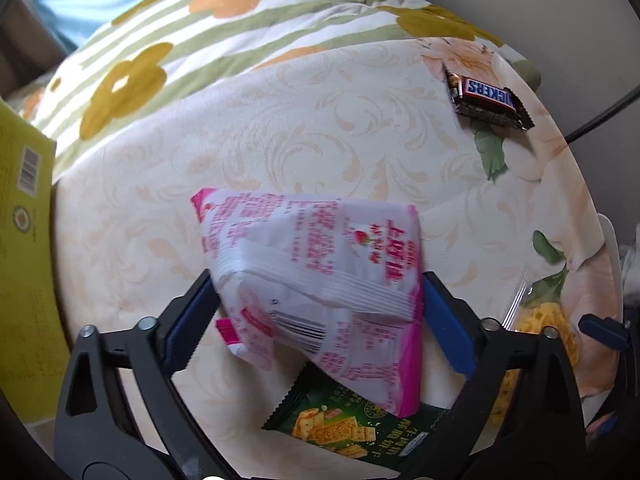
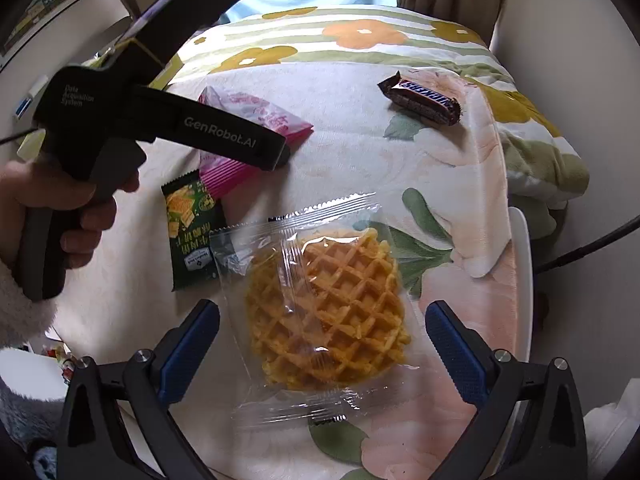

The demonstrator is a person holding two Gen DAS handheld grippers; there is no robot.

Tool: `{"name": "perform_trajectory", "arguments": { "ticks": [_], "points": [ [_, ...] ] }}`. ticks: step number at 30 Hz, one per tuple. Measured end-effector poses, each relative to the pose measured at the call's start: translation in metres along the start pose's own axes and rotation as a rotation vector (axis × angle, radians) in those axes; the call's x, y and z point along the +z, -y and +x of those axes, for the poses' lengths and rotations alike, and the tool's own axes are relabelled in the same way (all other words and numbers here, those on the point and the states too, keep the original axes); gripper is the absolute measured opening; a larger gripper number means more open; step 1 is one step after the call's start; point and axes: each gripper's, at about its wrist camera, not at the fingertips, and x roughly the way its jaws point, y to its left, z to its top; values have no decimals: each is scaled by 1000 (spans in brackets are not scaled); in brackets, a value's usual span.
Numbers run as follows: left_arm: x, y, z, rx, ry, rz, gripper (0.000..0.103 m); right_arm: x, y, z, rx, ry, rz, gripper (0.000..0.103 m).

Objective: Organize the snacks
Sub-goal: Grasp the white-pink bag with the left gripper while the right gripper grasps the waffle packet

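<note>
The left gripper [image 1: 320, 300] brackets the pink snack bag [image 1: 316, 272], jaws wide, the pads at its edges but not clearly pinching; it may slip or drag the green cracker packet [image 1: 352, 432] beneath it. The right gripper [image 2: 322, 340] gapes empty astride the waffle pack [image 2: 320, 308], whose slick film could skid on the tablecloth [image 2: 340, 152]
</note>
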Motion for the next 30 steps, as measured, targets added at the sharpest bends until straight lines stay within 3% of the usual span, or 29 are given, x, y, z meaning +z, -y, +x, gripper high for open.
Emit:
{"name": "perform_trajectory", "arguments": {
  "ticks": [4,6,12,21,30],
  "points": [
    [1,2,-4,-3,9,10,77,-2,-2,5,-10,-8,-26,103],
    [1,3,-7,-3,18,23,66,-3,-3,5,-8,-6,-32,103],
    [2,10,-11,17,30,72,57,1,-5,8,-4,0,-61,103],
    [0,2,-25,-5,42,33,52,3,-8,10,-27,7,-95,100],
    [-1,-7,-43,-2,59,8,52,8,-4,17,-18,6,-100,78]
  ]
}}
